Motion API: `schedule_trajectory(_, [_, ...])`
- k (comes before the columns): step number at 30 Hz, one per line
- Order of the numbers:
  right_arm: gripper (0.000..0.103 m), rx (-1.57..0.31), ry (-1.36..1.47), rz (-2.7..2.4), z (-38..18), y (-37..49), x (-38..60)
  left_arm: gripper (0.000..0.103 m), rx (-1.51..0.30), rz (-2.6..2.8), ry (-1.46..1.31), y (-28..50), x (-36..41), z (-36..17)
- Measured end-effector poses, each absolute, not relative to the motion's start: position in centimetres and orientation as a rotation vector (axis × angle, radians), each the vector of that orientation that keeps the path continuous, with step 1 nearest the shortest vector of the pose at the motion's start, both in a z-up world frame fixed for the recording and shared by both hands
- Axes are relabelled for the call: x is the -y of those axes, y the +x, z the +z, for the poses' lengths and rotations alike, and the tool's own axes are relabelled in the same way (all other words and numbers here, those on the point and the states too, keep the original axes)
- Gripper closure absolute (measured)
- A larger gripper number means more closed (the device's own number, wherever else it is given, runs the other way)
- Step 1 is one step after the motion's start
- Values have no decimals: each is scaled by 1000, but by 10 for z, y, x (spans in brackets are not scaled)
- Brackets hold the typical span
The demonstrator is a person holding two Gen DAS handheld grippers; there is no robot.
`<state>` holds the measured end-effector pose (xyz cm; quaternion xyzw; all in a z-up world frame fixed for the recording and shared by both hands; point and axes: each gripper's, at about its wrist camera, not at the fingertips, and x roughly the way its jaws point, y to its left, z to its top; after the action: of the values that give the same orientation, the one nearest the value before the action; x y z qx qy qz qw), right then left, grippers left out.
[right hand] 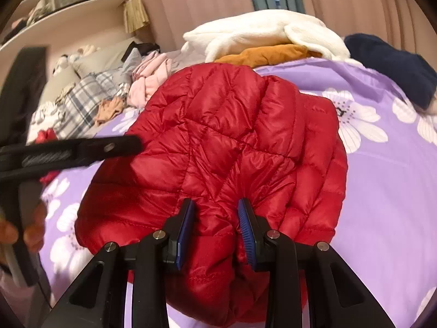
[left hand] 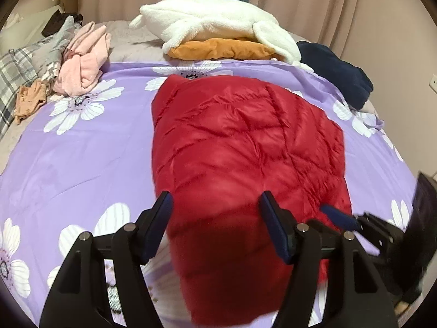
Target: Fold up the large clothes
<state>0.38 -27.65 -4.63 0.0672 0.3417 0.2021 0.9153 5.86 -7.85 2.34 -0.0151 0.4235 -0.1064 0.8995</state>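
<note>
A red quilted puffer jacket [left hand: 240, 142] lies folded on the purple flowered sheet [left hand: 82, 147]; it also shows in the right wrist view [right hand: 226, 147]. My left gripper [left hand: 215, 207] is open, its jaws wide apart above the jacket's near left part, holding nothing. My right gripper [right hand: 215, 213] has its jaws closed on a bunched fold of the jacket's near edge. The right gripper also shows in the left wrist view [left hand: 344, 218] at the jacket's right edge. The left gripper shows blurred in the right wrist view [right hand: 109, 147] over the jacket's left side.
A white fleece [left hand: 218, 22] on an orange garment [left hand: 221, 49] lies at the far side of the bed. A navy garment [left hand: 336, 71] is far right. Pink clothes [left hand: 82, 65], a plaid pillow [left hand: 16, 76] and a tan item [left hand: 30, 101] lie far left. Curtains [left hand: 327, 5] hang behind.
</note>
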Motion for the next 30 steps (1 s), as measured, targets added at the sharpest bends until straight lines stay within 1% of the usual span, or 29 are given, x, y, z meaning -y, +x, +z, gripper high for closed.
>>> schedule_trajectory(5, [70,-716,165,408,-45,4,278,40,-899,-236,-4,38,77,18])
schedule_trajectory(6, [70,-717,166,408,-46,4,278,41,-912,-236,-1,36,77,13])
schedule_trajectory(11, [70,-739,171,403,-47,7,278,41,-981,-228,-10,37,78,-13])
schedule_trajectory(20, [70,-732,167,381,-34,-7,282,41,-974,-227,-14,24,76,-4])
schedule_trajectory(30, [70,-761,185,380,-47,-12,288,38,-987,-220,-34,20,72,-13])
